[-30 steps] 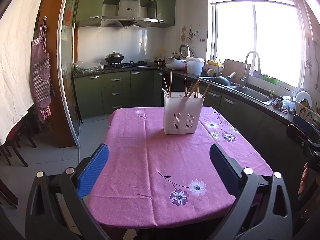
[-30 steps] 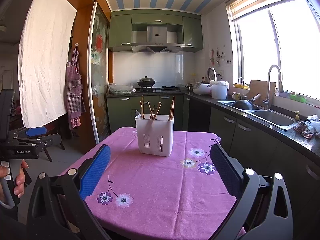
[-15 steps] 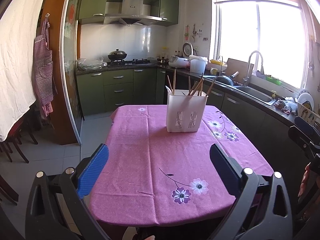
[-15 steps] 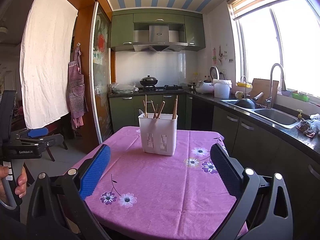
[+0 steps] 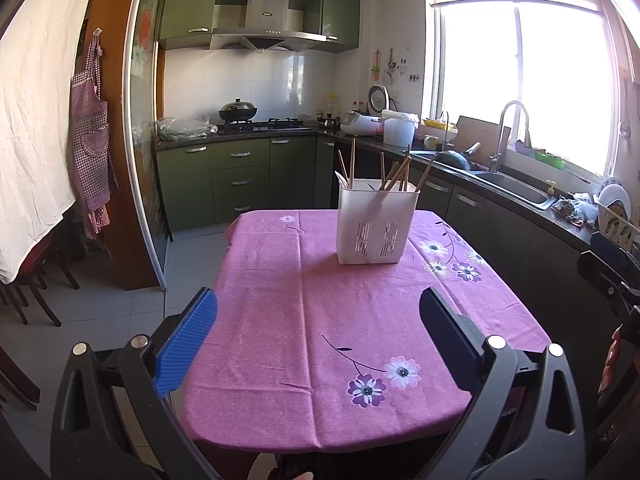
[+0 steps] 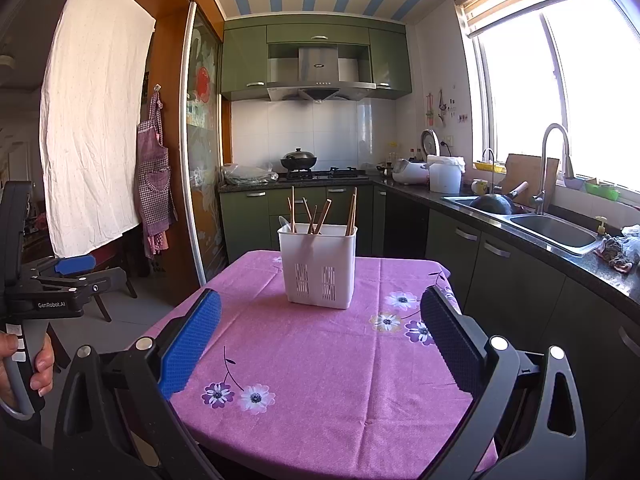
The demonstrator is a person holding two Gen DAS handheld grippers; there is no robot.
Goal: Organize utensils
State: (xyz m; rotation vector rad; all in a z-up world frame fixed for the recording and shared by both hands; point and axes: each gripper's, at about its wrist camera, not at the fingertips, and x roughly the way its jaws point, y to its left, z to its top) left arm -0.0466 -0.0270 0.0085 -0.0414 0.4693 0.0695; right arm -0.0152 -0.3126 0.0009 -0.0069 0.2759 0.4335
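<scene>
A white slotted utensil holder stands upright on the far half of a table covered with a pink flowered cloth. Several wooden chopsticks and a pale spoon stick up out of it. My left gripper is open near the table's front edge, with nothing between its fingers. My right gripper is open too, held above the near part of the table, well short of the holder. In the right wrist view the left gripper's body and the hand holding it show at far left.
A dark counter with a sink, tap and a black pan runs along the right. Green cabinets, a stove with a wok and a rice cooker stand behind the table. A sliding glass door and grey tiled floor lie left.
Both views have drifted slightly upward and the holder sits a little lower and nearer in them. Both grippers stay open and nothing on the table has moved.
</scene>
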